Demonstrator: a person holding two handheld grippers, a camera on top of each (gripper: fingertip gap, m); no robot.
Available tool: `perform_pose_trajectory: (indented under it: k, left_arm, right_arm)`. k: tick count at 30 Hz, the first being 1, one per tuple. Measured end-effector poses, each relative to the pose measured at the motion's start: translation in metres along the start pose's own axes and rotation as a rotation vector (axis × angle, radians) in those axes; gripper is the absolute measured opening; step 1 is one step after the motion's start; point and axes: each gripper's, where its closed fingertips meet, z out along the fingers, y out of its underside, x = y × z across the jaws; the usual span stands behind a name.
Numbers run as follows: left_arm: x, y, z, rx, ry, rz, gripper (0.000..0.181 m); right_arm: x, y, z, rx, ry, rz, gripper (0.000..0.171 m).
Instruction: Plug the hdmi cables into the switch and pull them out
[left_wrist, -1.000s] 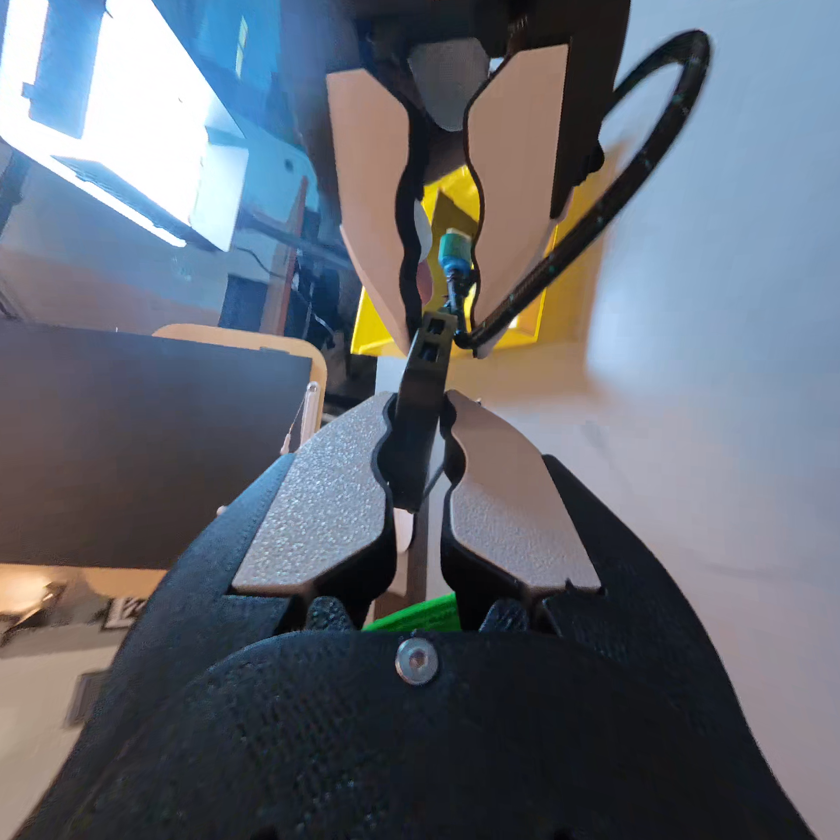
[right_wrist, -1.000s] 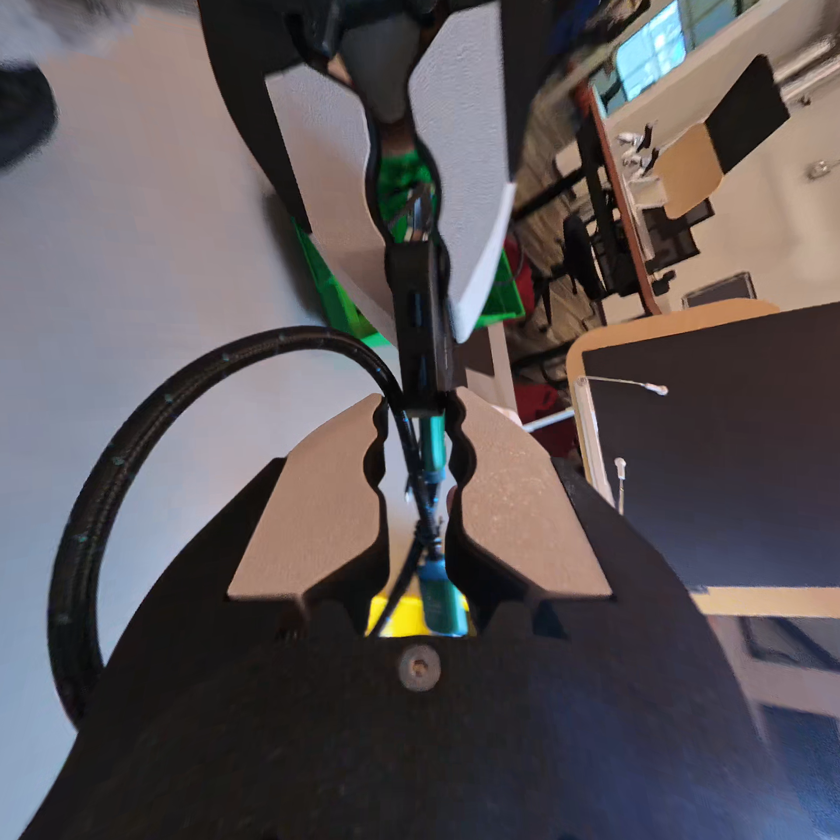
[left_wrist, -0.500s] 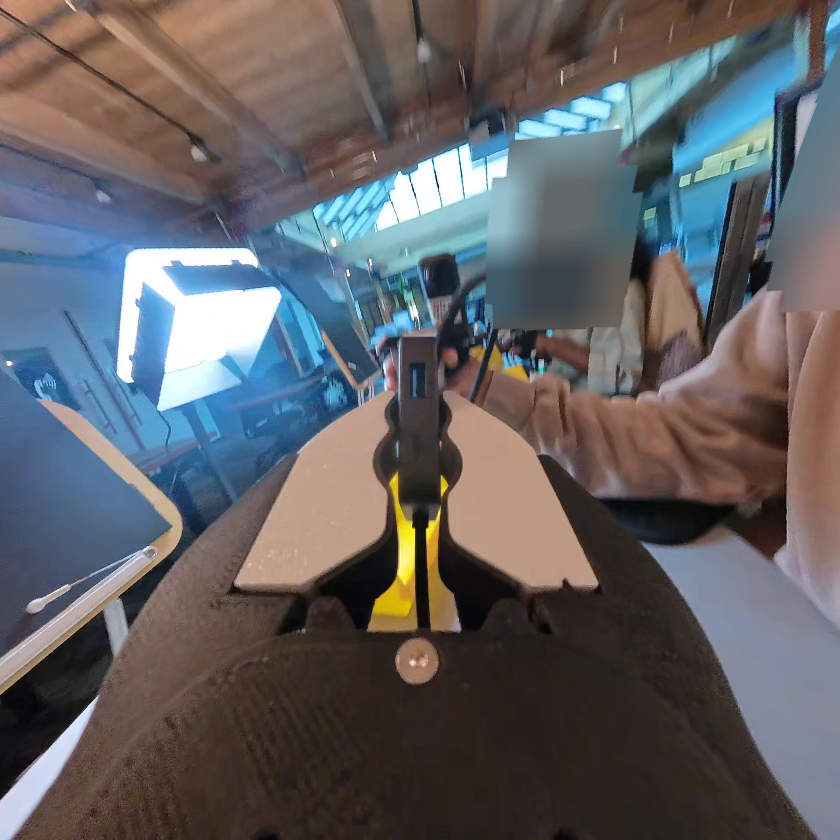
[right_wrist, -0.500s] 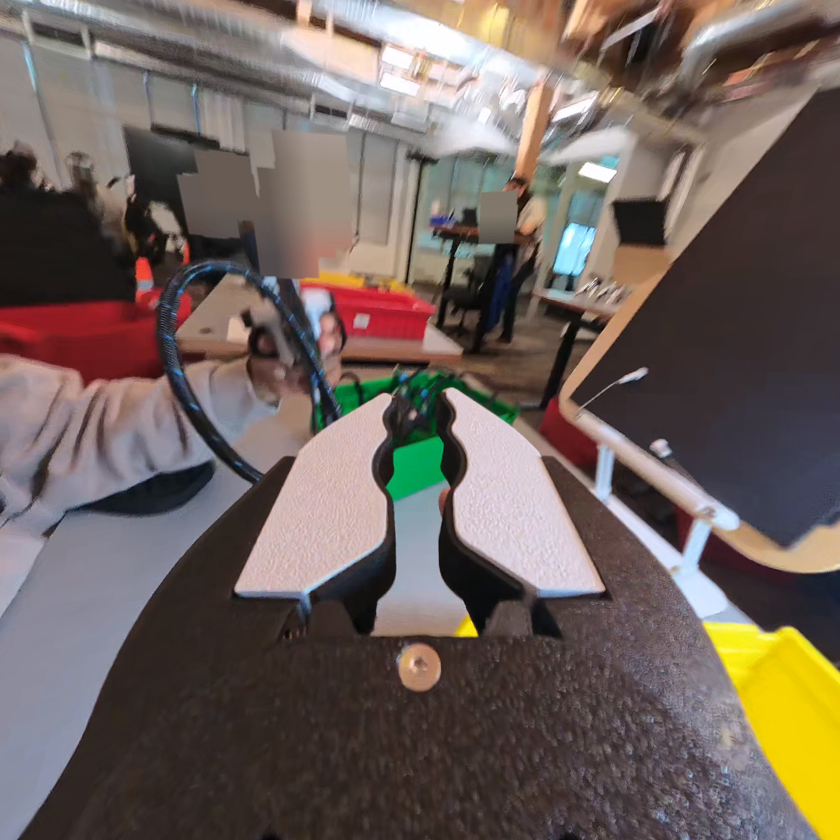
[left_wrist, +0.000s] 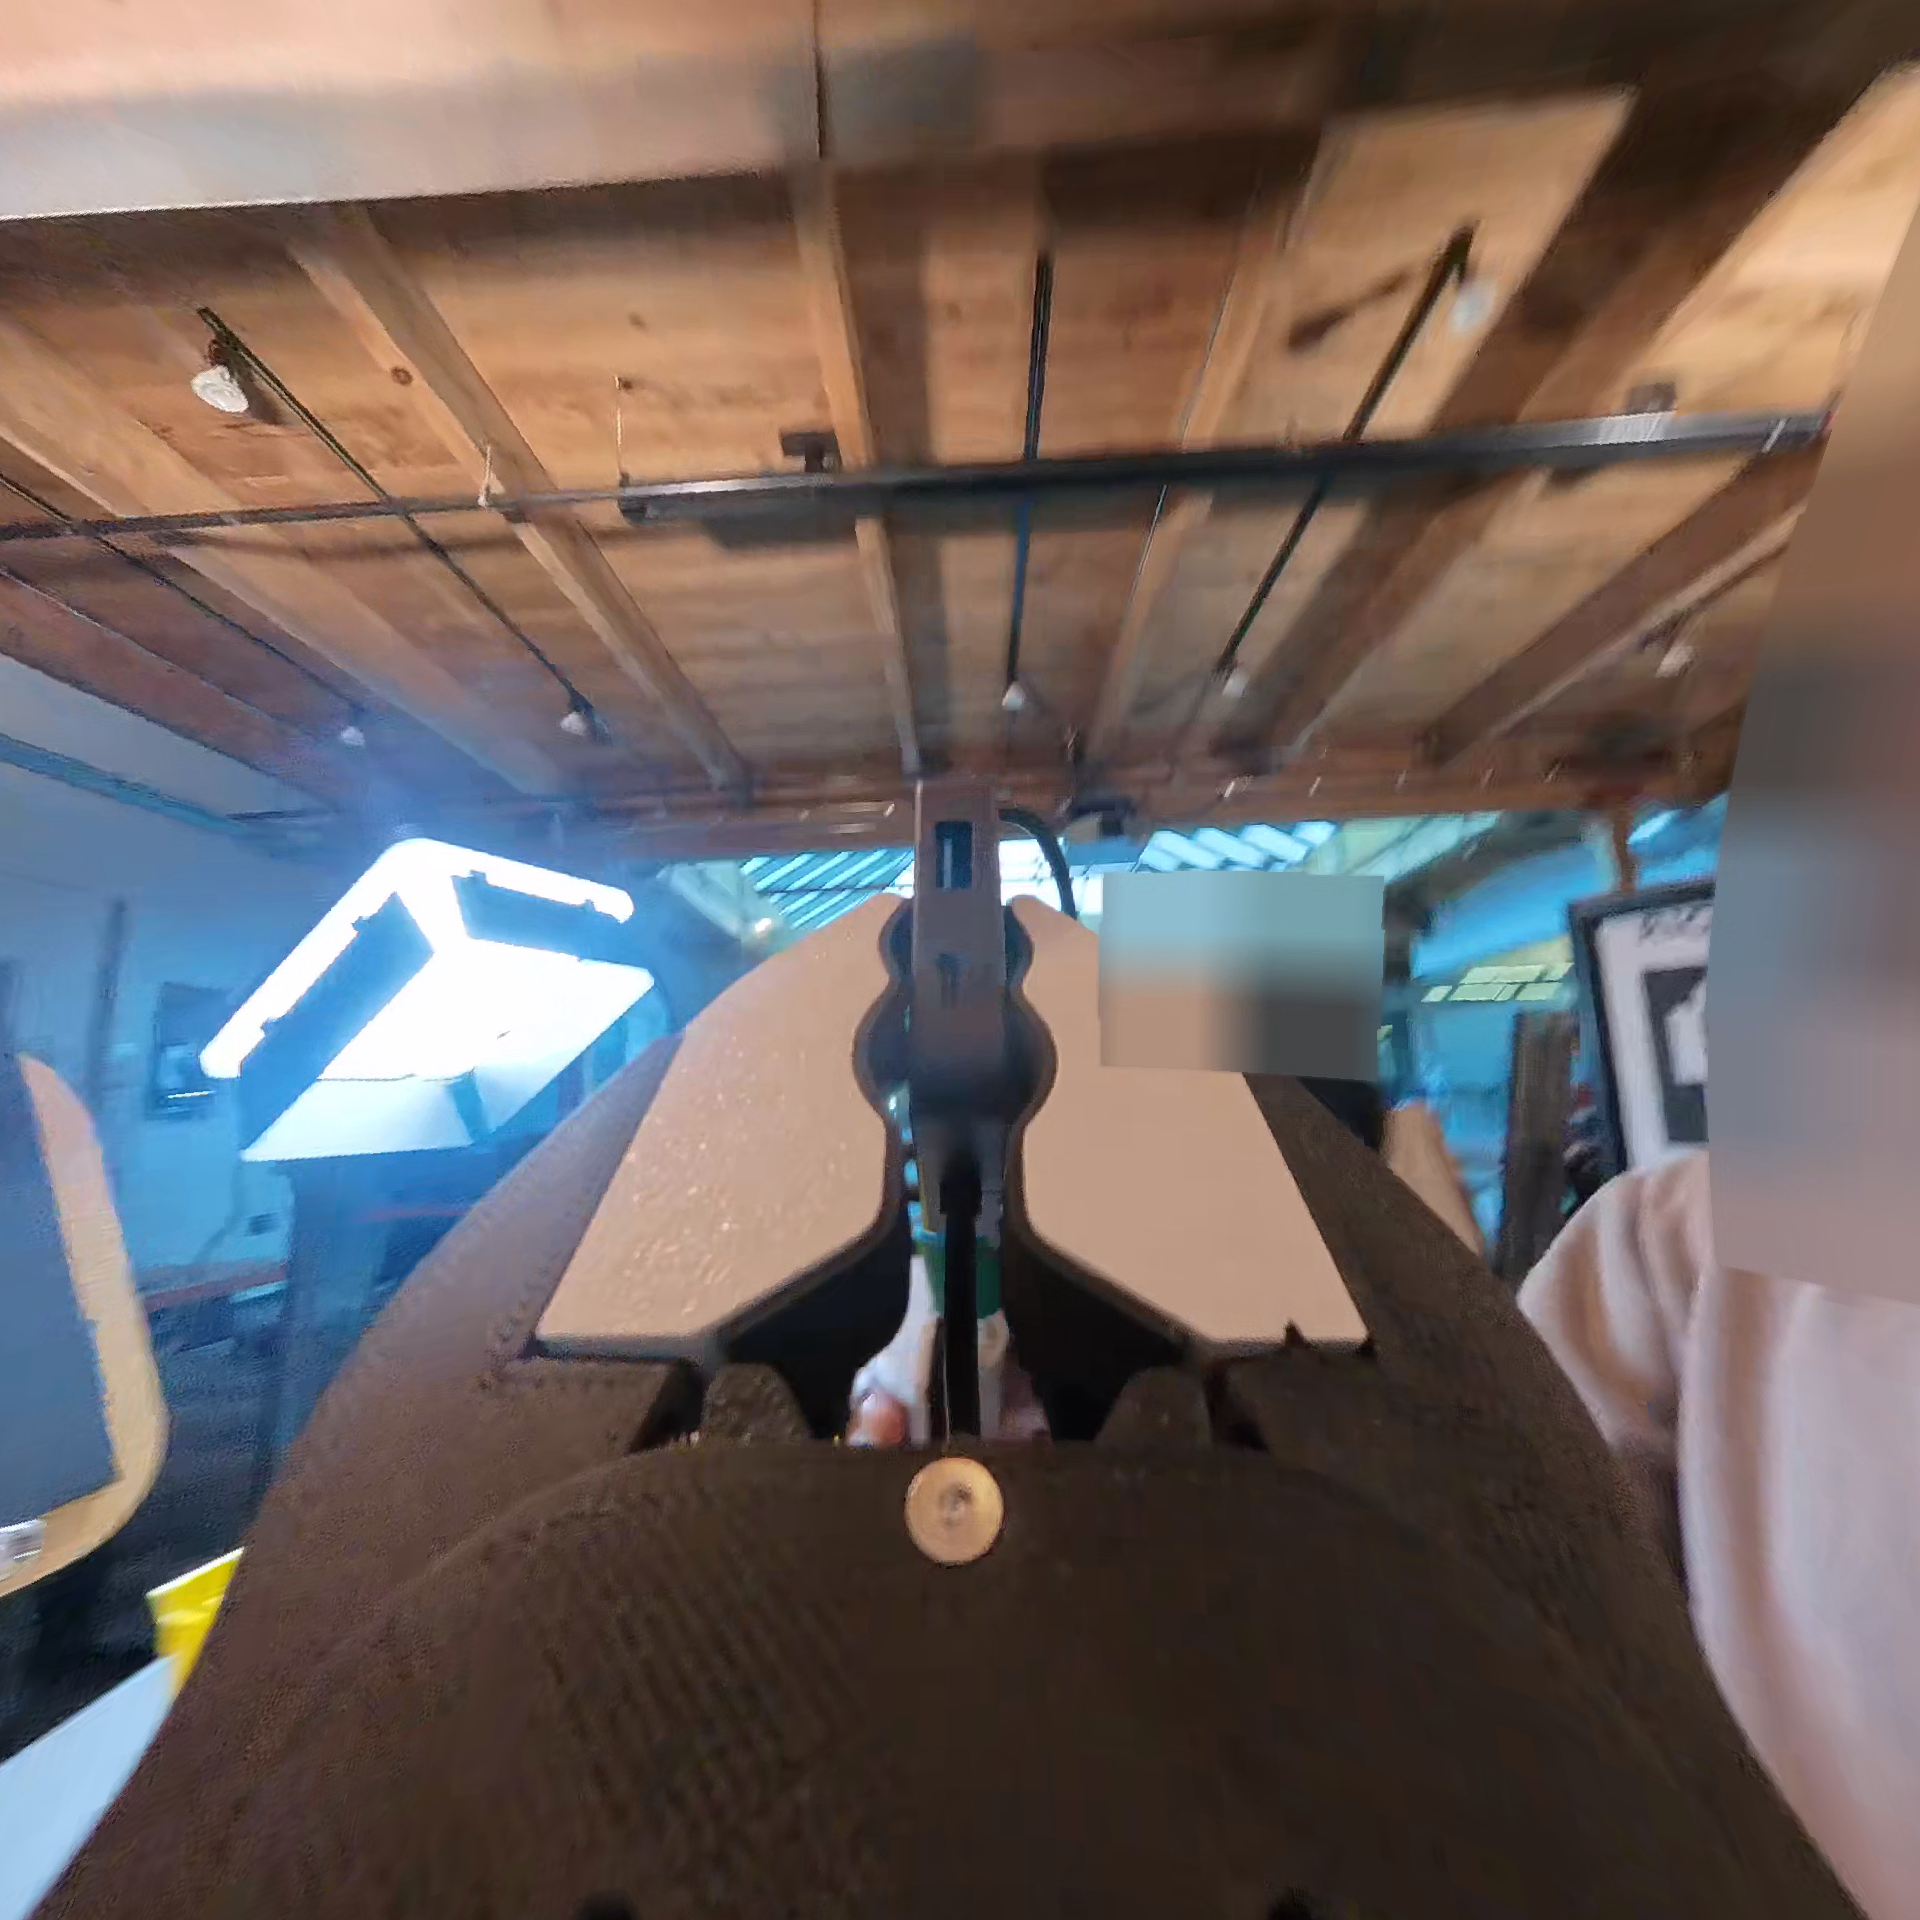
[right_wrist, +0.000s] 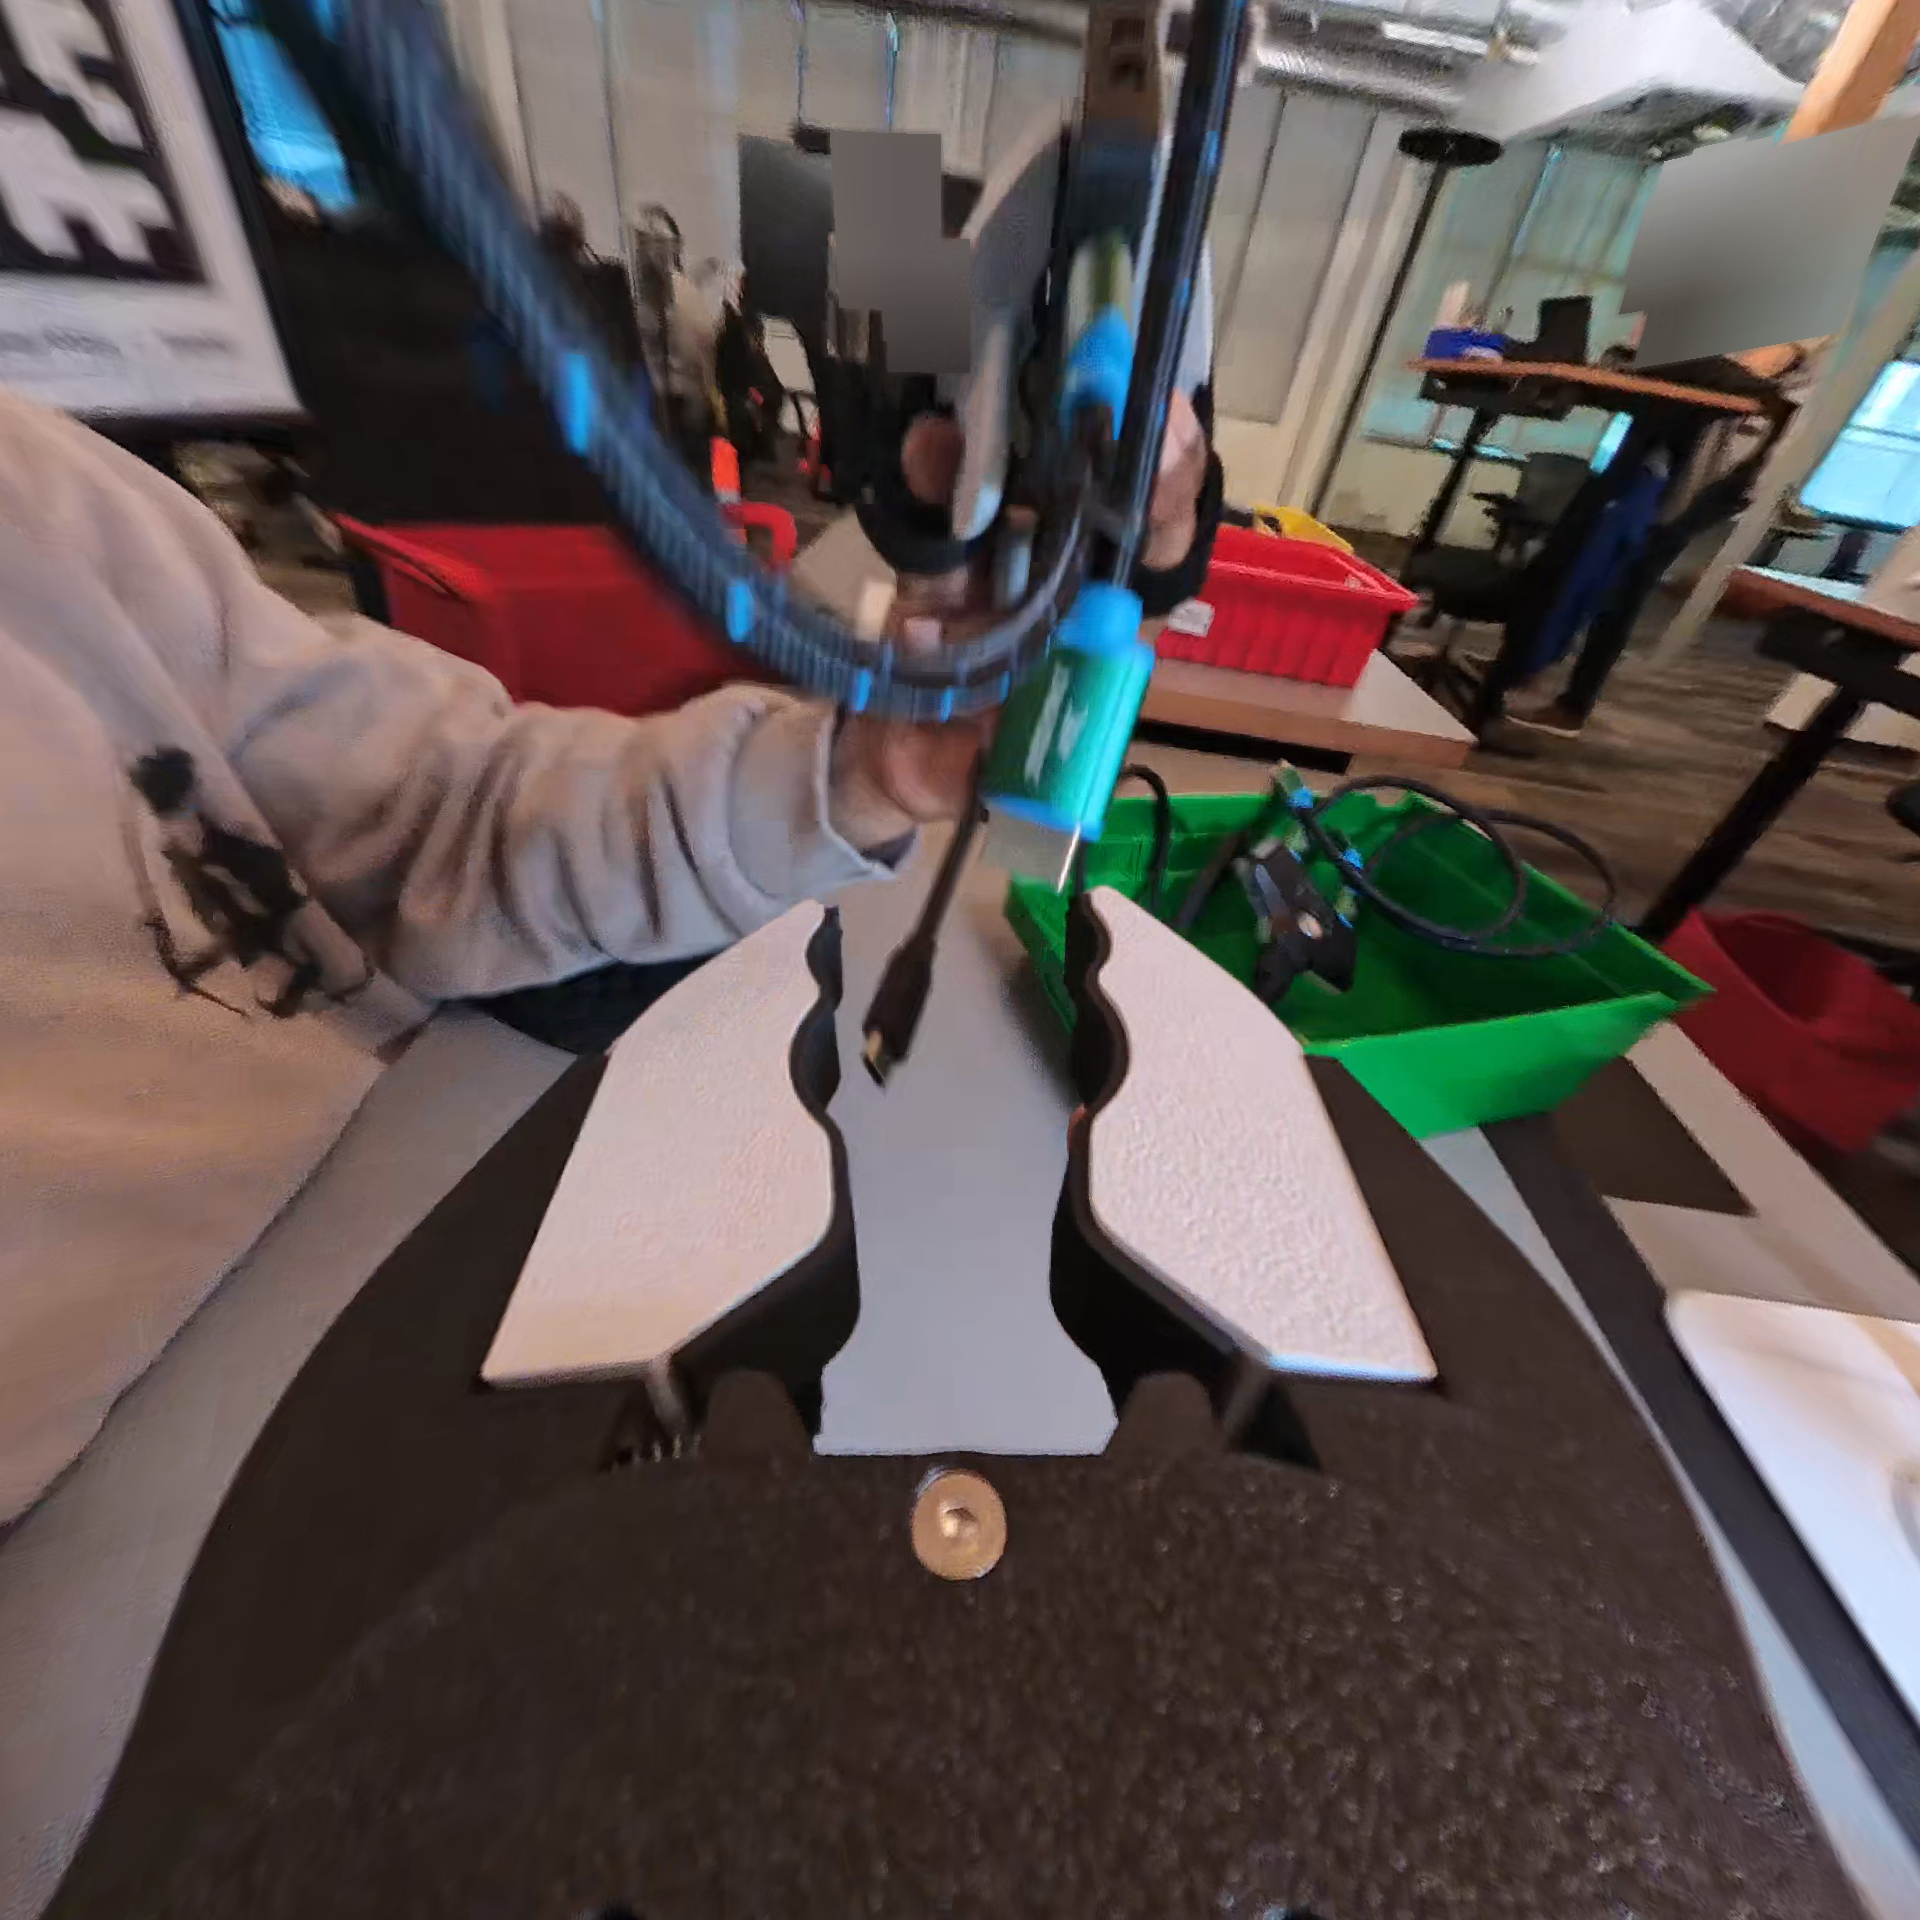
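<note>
My left gripper (left_wrist: 956, 920) points up at the ceiling and is shut on the dark grey switch (left_wrist: 956, 935), which sticks out past the fingertips. The switch's thin black lead (left_wrist: 961, 1299) runs down between the fingers. My right gripper (right_wrist: 951, 920) is open and empty above the grey table (right_wrist: 951, 1299). Just ahead of it a teal HDMI plug (right_wrist: 1060, 727) hangs free with its metal tip down, on a braided black cable (right_wrist: 623, 468) that loops up to the left. A small black plug (right_wrist: 899, 1003) dangles between my right fingertips. The left gripper (right_wrist: 997, 343) is blurred up high.
A green bin (right_wrist: 1455, 1049) with several cables stands at the right on the table. Red bins (right_wrist: 1278, 613) stand behind. A person's pale sleeve (right_wrist: 364, 790) crosses from the left. A bright light panel (left_wrist: 436, 997) and a wooden ceiling (left_wrist: 935, 416) fill the left wrist view. The gap from one gripper's tips to the other's is roughly 15 centimetres.
The left gripper has tilted up toward the ceiling with the switch. The right gripper has drawn away from the switch and opened wide; the teal plug now hangs free ahead of it.
</note>
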Motion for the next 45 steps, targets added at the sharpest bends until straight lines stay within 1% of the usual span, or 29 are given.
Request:
perform_pose_trajectory:
  k: [2, 5, 7, 9, 10, 12, 14, 16, 18, 22, 27, 30, 33, 37, 38, 41, 43, 45]
  left_arm:
    - [-0.005, -0.004, -0.004, 0.038, -0.004, -0.044, 0.014]
    - [-0.005, 0.012, 0.0, -0.027, -0.007, -0.03, 0.014]
    - [-0.003, 0.026, 0.004, -0.072, 0.002, -0.037, 0.014]
    - [-0.004, 0.032, 0.004, -0.1, 0.004, -0.038, 0.014]
    - [-0.005, 0.037, 0.003, -0.144, 0.0, -0.016, 0.015]
    - [-0.006, 0.049, -0.001, -0.257, 0.01, 0.015, 0.016]
    - [-0.01, 0.071, -0.006, -0.427, -0.017, 0.103, 0.02]
    - [-0.008, 0.096, -0.009, -0.594, -0.019, 0.213, 0.018]
    - [-0.008, 0.111, -0.004, -0.656, -0.038, 0.286, 0.017]
    - [-0.005, 0.126, 0.0, -0.68, -0.031, 0.306, 0.016]
    - [0.005, 0.132, 0.003, -0.711, 0.014, 0.338, 0.018]
    - [0.01, 0.119, 0.011, -0.629, 0.015, 0.306, 0.016]
    - [0.012, 0.11, 0.011, -0.619, 0.016, 0.251, 0.015]
    - [0.017, 0.096, 0.018, -0.526, 0.029, 0.121, 0.015]
    - [0.017, 0.092, 0.019, -0.503, 0.025, 0.09, 0.015]
    - [0.016, 0.09, 0.02, -0.487, 0.021, 0.026, 0.014]
    - [0.016, 0.099, 0.02, -0.526, 0.018, 0.003, 0.014]
    - [0.015, 0.114, 0.019, -0.583, 0.011, -0.001, 0.015]
  right_arm:
    - [0.01, 0.003, 0.002, -0.019, 0.079, -0.043, 0.041]
    - [0.014, -0.018, 0.002, 0.103, 0.115, -0.011, 0.041]
    - [0.016, -0.027, -0.003, 0.14, 0.163, -0.054, 0.024]
    - [0.017, -0.029, -0.012, 0.098, 0.192, -0.108, 0.024]
    - [0.017, -0.033, -0.018, 0.09, 0.196, -0.121, 0.023]
    - [0.012, -0.05, -0.034, 0.139, 0.181, -0.117, 0.022]
    - [0.011, -0.064, -0.05, 0.169, 0.192, -0.113, 0.021]
    - [0.011, -0.069, -0.06, 0.167, 0.217, -0.128, 0.019]
    - [0.011, -0.072, -0.063, 0.183, 0.207, -0.098, 0.019]
    - [0.008, -0.077, -0.061, 0.248, 0.147, -0.021, 0.018]
    - [0.004, -0.086, -0.05, 0.372, 0.048, 0.12, 0.017]
    - [0.008, -0.09, -0.047, 0.422, 0.045, 0.191, 0.018]
    - [0.006, -0.092, -0.045, 0.425, 0.066, 0.151, 0.019]
    - [0.004, -0.102, -0.055, 0.521, 0.044, 0.161, 0.029]
    - [0.006, -0.101, -0.057, 0.524, 0.05, 0.164, 0.032]
    - [0.01, -0.093, -0.052, 0.494, 0.059, 0.167, 0.032]
    - [0.006, -0.083, -0.038, 0.43, 0.042, 0.161, 0.032]
    - [0.004, -0.073, -0.022, 0.359, 0.075, 0.108, 0.032]
